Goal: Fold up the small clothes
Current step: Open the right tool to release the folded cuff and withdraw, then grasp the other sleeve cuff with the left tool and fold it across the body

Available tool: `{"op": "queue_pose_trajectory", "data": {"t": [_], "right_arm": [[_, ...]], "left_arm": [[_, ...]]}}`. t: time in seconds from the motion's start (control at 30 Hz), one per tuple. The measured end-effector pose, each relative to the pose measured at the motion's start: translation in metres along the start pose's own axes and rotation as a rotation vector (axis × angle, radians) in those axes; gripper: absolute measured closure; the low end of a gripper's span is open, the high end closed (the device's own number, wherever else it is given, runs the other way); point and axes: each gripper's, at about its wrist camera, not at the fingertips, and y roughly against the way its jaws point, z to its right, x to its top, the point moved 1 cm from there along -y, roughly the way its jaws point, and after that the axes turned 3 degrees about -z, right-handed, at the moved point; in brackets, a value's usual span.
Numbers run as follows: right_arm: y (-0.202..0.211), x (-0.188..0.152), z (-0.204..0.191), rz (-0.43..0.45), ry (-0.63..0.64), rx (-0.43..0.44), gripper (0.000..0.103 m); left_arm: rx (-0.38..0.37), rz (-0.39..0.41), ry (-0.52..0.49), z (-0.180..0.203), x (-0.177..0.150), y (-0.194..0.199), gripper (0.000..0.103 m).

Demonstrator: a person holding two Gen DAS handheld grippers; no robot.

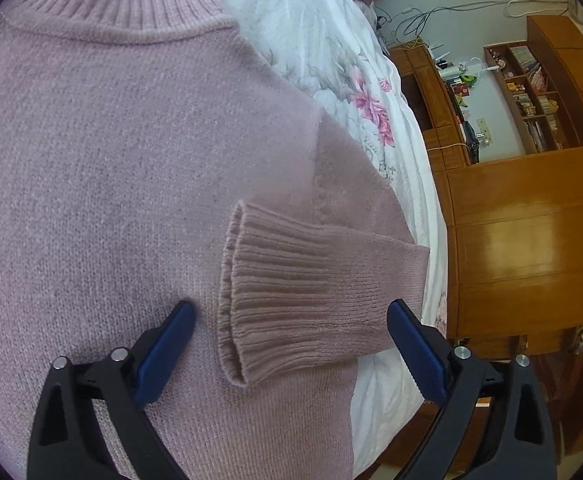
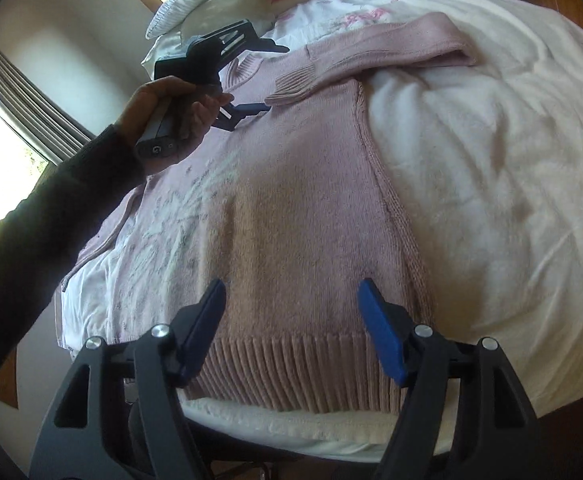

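Pink sweater [image 2: 291, 184] lies flat on the bed [image 2: 491, 160], one sleeve [image 1: 311, 288] folded across the chest, prob. to square it up for folding. Left gripper [image 1: 287, 340] hovers w/ fingers spread, cuff between them, nothing pinched. Right gripper [image 2: 291, 328] also spread, empty, above the ribbed hem [image 2: 291, 372].

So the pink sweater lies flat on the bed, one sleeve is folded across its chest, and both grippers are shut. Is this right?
Not quite: both grippers are open. The left gripper straddles the sleeve cuff in the left wrist view; the right gripper gapes above the sweater hem.
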Motion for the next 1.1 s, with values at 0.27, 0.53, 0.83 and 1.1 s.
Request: {"op": "queue_pose_trajectory", "data": {"t": [0.27, 0.53, 0.83, 1.1], "right_arm": [[0.018, -0.006, 0.001, 0.039, -0.081, 0.038, 0.034], [0.032, -0.01, -0.006, 0.047, -0.071, 0.042, 0.034], [0.03, -0.019, -0.021, 0.016, -0.06, 0.059, 0.034], [0.023, -0.018, -0.037, -0.001, -0.038, 0.064, 0.034]], "left_arm": [[0.081, 0.009, 0.005, -0.003, -0.002, 0.014, 0.098], [0.083, 0.105, -0.066, 0.019, 0.013, 0.099, 0.098], [0.197, 0.243, -0.032, -0.03, 0.019, 0.232, 0.098], [0.242, 0.277, 0.053, -0.09, 0.017, 0.267, 0.098]]}}
